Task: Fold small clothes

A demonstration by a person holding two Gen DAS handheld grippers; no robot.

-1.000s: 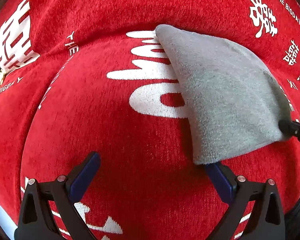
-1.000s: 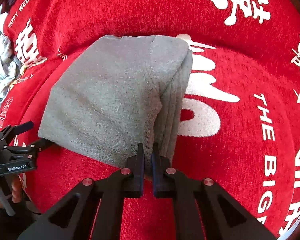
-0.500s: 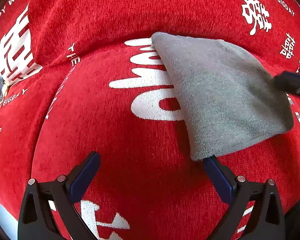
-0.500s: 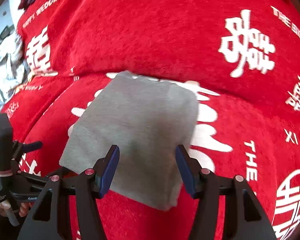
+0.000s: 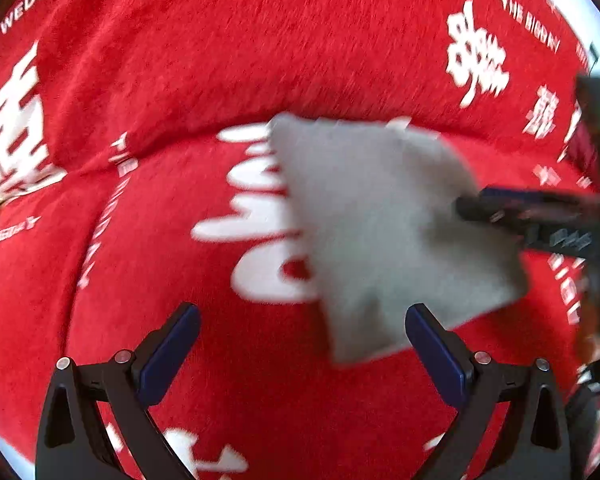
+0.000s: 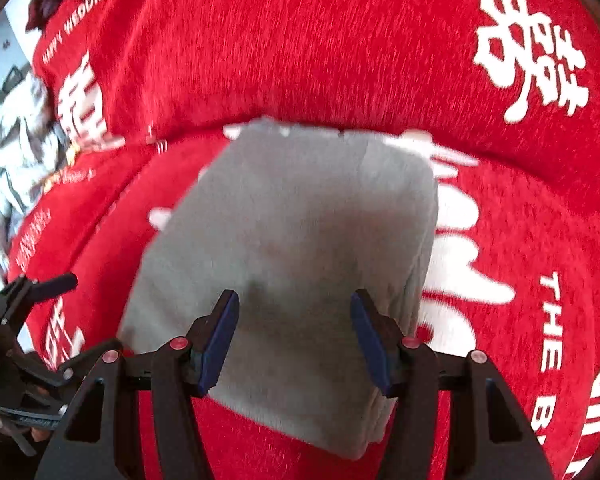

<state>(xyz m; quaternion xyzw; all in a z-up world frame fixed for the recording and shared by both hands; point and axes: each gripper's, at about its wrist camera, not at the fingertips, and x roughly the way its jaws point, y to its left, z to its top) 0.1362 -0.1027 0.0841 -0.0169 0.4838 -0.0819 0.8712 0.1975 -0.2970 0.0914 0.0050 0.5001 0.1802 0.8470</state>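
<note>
Folding of the grey garment (image 6: 300,240) on the red blanket (image 6: 300,40) looks finished: both hand-held grippers, left (image 5: 300,344) and right (image 6: 294,336), hang open and empty above it; next, fetch another piece from the pile at ten o'clock (image 6: 8,152).

Matt grey knit garment (image 6: 300,240), fuzzy red printed blanket (image 6: 320,52)
</note>
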